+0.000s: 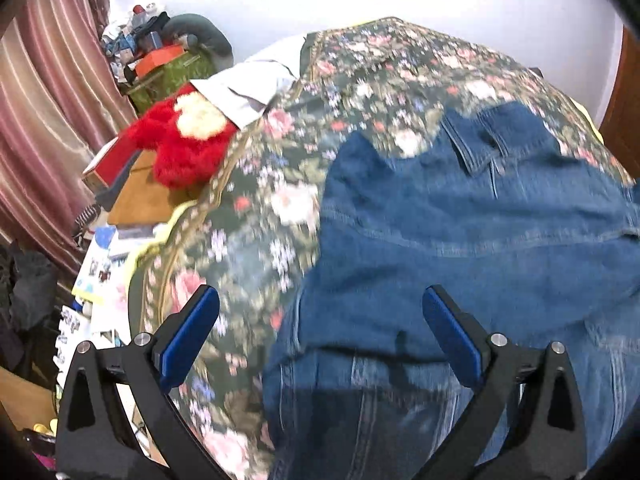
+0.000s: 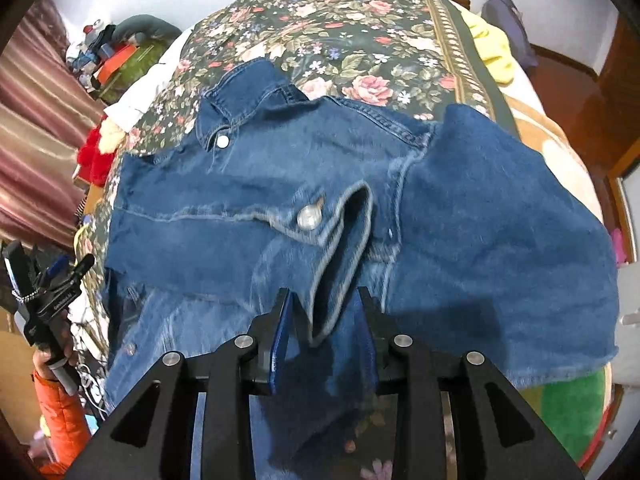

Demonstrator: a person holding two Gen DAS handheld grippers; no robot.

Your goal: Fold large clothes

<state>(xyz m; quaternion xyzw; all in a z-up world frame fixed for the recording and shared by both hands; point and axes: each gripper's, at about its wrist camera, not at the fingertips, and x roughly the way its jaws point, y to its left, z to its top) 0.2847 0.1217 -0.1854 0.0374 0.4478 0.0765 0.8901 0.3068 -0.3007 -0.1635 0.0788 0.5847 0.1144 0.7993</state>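
A blue denim jacket (image 2: 280,200) lies spread on a floral bedspread (image 2: 340,32), collar toward the far side. My right gripper (image 2: 325,312) is shut on the jacket's sleeve cuff (image 2: 344,248), which carries a metal button, and holds it over the jacket body. My left gripper (image 1: 320,312) is open and empty above the jacket's left part (image 1: 460,240), its blue pads wide apart. The left gripper also shows at the far left of the right wrist view (image 2: 48,280), held in a hand.
A red plush toy (image 1: 180,140) and a white cloth (image 1: 240,84) lie at the bed's left edge. Cluttered boxes and papers (image 1: 112,240) stand left of the bed by a pink curtain (image 1: 48,100). A yellow cloth (image 2: 492,48) lies at the far right.
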